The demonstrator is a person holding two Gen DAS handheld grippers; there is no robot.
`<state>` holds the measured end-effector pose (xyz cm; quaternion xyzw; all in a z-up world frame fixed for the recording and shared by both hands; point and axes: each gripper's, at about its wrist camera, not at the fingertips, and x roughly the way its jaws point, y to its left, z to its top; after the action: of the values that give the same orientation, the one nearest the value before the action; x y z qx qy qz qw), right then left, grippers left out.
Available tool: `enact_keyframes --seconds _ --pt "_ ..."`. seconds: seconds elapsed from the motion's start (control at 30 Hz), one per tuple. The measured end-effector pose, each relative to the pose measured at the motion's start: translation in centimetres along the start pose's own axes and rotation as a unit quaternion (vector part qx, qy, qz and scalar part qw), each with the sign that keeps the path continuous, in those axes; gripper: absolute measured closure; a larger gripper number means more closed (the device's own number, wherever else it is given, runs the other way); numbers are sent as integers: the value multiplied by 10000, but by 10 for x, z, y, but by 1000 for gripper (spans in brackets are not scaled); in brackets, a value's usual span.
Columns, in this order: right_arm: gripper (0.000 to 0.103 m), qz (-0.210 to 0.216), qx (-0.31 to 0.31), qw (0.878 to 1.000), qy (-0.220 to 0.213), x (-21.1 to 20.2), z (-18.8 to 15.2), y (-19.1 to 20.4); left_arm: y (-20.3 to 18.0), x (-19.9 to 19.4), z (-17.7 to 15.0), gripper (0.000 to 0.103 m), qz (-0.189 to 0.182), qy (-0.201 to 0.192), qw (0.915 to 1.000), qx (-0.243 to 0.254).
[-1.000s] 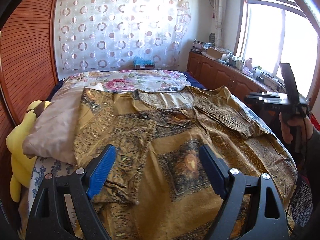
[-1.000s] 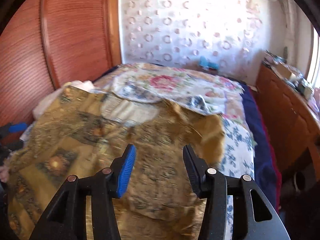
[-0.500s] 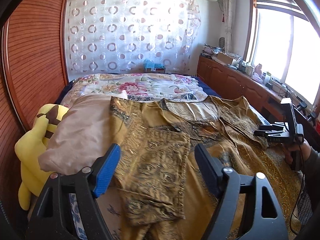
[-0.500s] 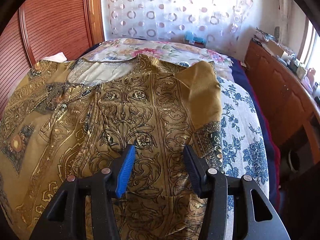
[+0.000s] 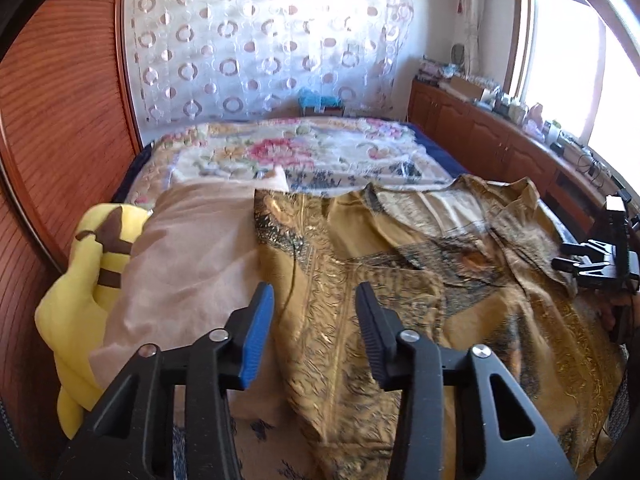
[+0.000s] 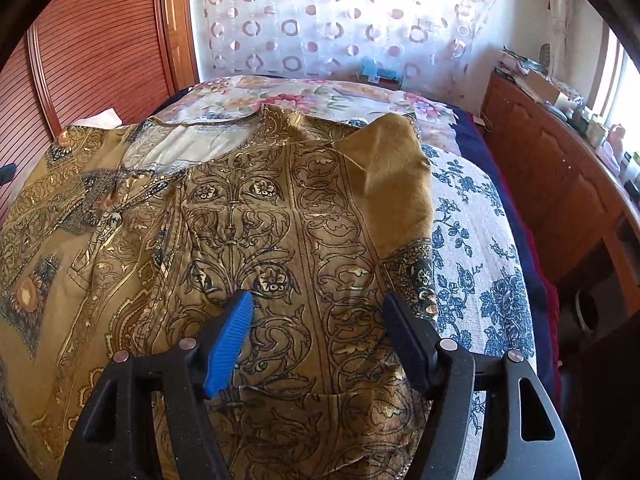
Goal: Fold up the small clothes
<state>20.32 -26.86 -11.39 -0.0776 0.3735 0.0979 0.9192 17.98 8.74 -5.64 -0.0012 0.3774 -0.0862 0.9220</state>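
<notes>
So the gold patterned top (image 6: 248, 216) is spread flat across the bed (image 6: 476, 248), both sleeves already folded in over the body. My left gripper (image 5: 314, 320) has its jaws partway open and just been closing, with the garment's left edge below them but nothing pinched. My right gripper (image 6: 320, 340) has jaws that just widened over the right sleeve fold, holding nothing.
</notes>
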Motion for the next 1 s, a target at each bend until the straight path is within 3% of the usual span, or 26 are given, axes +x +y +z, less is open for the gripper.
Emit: enact_keyframes --seconds 0.07,0.4,0.5,0.63,1.0 --pt "32 -3 -2 10000 -1 0 0 0 5 11 2 67 25 171 9998 -55" --pt "32 -3 -8 10000 -4 0 -1 -2 13 47 11 67 206 511 9985 -7" --pt "31 -6 -10 10000 -4 0 -1 -2 12 53 13 77 298 599 9977 63" --pt "31 -4 -12 10000 -4 0 -1 -2 12 50 12 96 358 522 9979 118" --pt "30 18 3 10000 5 0 -1 -5 1 21 16 97 319 44 9993 183"
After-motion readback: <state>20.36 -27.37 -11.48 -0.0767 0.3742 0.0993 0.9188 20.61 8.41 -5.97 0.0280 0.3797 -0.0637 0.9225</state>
